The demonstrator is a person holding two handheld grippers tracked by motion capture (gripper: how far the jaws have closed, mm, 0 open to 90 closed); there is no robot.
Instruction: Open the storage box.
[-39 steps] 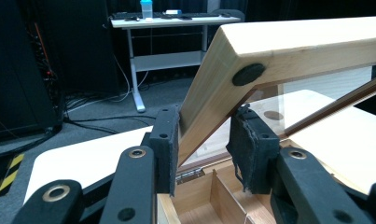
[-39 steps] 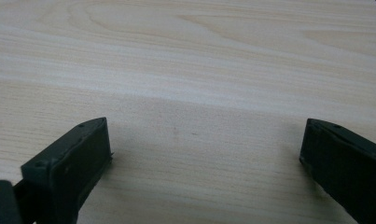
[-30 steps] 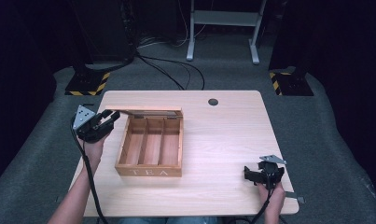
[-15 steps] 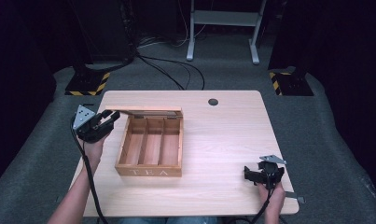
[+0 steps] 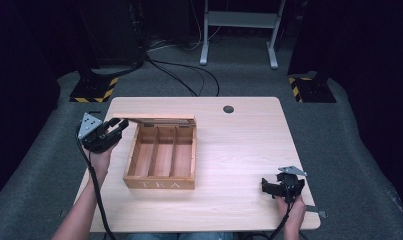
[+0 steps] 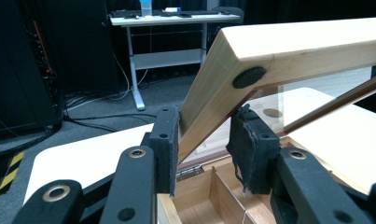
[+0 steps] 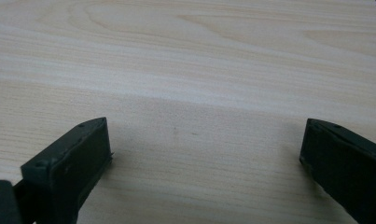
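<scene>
A wooden tea box (image 5: 159, 184) with three empty compartments stands left of the table's middle, the word TEA on its front wall. Its glass-paned lid (image 5: 159, 120) is raised on the far-side hinges. My left gripper (image 5: 116, 127) is at the lid's left corner. In the left gripper view the lid's wooden frame (image 6: 293, 44) runs between the jaws, and my left gripper (image 6: 202, 149) is shut on it, above the box interior (image 6: 209, 196). My right gripper (image 5: 269, 186) rests low near the table's front right corner. It (image 7: 204, 154) stands open over bare tabletop (image 7: 199, 70).
A round cable hole (image 5: 228, 109) sits near the table's far edge. Beyond the table are a white desk frame (image 5: 239, 20), floor cables (image 5: 184, 75), and two black stands with striped bases (image 5: 94, 90) (image 5: 311, 90). Bare wood lies between the box and my right gripper.
</scene>
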